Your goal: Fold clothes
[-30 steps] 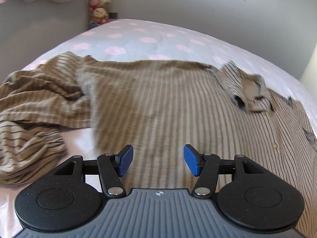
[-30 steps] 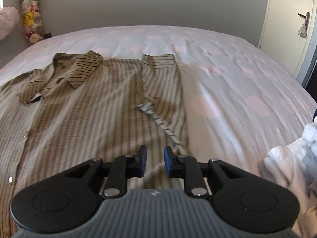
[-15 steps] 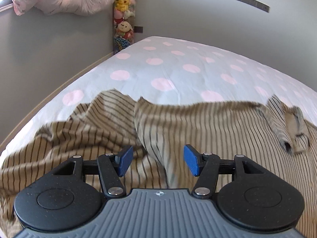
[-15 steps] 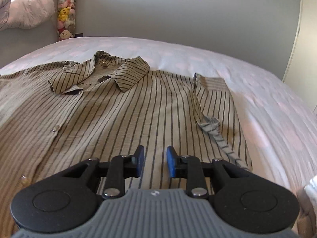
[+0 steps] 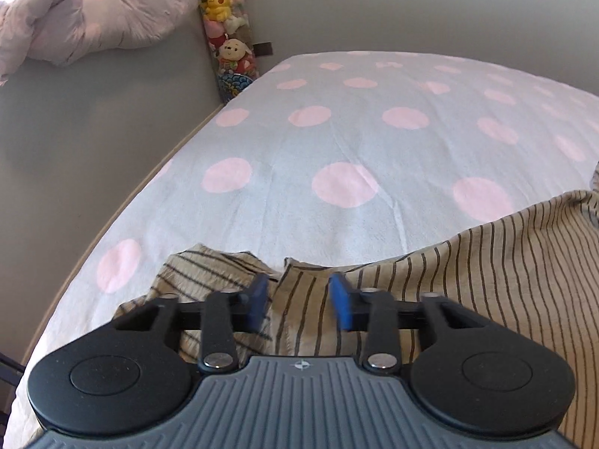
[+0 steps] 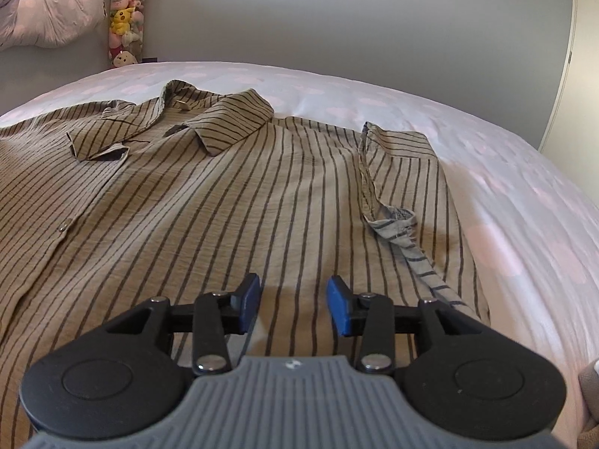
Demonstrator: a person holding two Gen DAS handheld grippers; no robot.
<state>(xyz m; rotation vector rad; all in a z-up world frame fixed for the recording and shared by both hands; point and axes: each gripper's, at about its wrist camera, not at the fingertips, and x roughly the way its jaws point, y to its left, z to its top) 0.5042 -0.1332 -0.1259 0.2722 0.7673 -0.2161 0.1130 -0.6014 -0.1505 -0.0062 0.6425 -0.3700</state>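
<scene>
A tan shirt with dark stripes (image 6: 209, 194) lies spread on the bed, collar (image 6: 209, 119) towards the far side and its right sleeve (image 6: 404, 194) folded back along the body. My right gripper (image 6: 293, 305) hovers open just above the shirt's lower body, nothing between its blue pads. In the left wrist view the shirt's left shoulder and rumpled sleeve (image 5: 486, 262) fill the lower right. My left gripper (image 5: 299, 301) is open low over the seam where sleeve meets body, with a ridge of cloth between the pads but not pinched.
The bed sheet (image 5: 337, 142) is pale with pink dots. A grey headboard wall (image 5: 75, 131) runs along the left, topped by a bunched duvet (image 5: 93, 18). Hanging plush toys (image 5: 228, 37) fill the corner. A bit of another garment (image 6: 589, 385) shows at the right edge.
The left gripper has moved left and forward, towards the shirt's left shoulder and sleeve. The right gripper has moved in over the shirt body and opened wider.
</scene>
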